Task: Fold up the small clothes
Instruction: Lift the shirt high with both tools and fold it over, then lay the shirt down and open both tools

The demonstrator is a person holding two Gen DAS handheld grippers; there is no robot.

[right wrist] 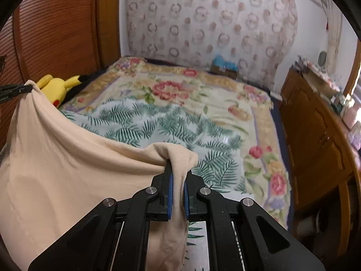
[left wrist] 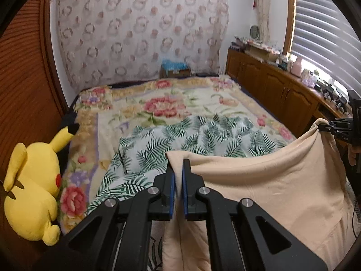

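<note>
Fingers of the left gripper (left wrist: 178, 169) are clamped on one top corner of the peach garment (left wrist: 259, 192), and those of the right gripper (right wrist: 178, 169) are pinched on the other corner, so the cloth hangs between them as a slack sheet just above the near end of the bed (left wrist: 140, 103). Under it lies a leaf-print cloth (left wrist: 171, 140) over the flowered blanket.

Each grip takes only a narrow bunch of fabric (the right one holds a rolled lump rather than a flat edge), so a tug sideways could pull a corner free and drop that side in a heap. The sag in the middle could land creased if both hands lower unevenly. The hem could also drag and ruck the leaf-print cloth beneath. A yellow plush toy (left wrist: 33, 192) sits at the left edge, near enough to catch a swung corner.
</note>
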